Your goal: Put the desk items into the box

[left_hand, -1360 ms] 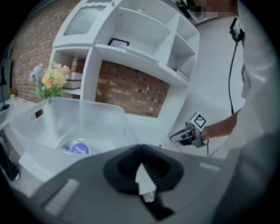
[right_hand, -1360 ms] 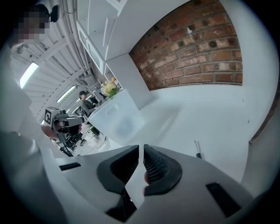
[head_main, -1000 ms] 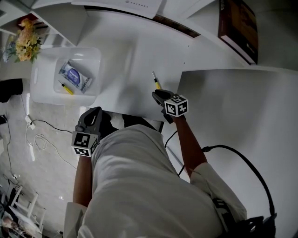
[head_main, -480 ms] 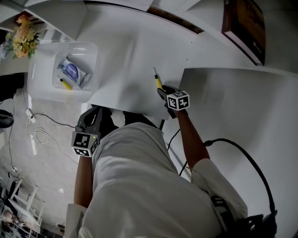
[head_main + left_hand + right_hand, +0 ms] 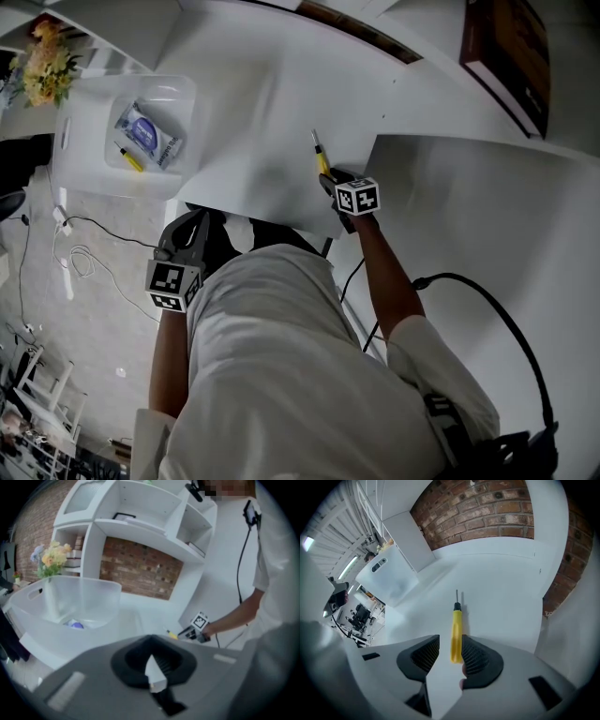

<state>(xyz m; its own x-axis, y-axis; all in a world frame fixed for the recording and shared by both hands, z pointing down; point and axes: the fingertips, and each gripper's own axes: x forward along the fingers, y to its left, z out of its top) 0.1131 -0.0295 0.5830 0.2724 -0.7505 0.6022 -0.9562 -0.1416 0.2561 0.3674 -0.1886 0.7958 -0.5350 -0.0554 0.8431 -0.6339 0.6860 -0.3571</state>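
A yellow-handled screwdriver (image 5: 320, 157) lies on the white desk (image 5: 262, 103), tip pointing away. My right gripper (image 5: 332, 181) is down at its handle end. In the right gripper view the handle (image 5: 455, 631) lies between the opening jaws of that gripper (image 5: 450, 654), close to the right pad with a gap on the left. The translucent white box (image 5: 75, 141) stands at the desk's left end and holds a blue-and-white packet (image 5: 145, 137) and a yellow pen (image 5: 130, 157). My left gripper (image 5: 183, 234) hangs below the desk edge with its jaws together (image 5: 152, 660) and nothing in them.
A dark book (image 5: 506, 52) stands at the back right. Yellow flowers (image 5: 42, 70) sit beyond the box. A raised white panel (image 5: 469, 225) fills the right side. Cables (image 5: 75, 272) lie on the floor at left. White shelves (image 5: 140, 513) rise against a brick wall.
The right gripper has slid forward along the desk onto the screwdriver's handle and its jaws have spread. The left gripper has stayed where it was.
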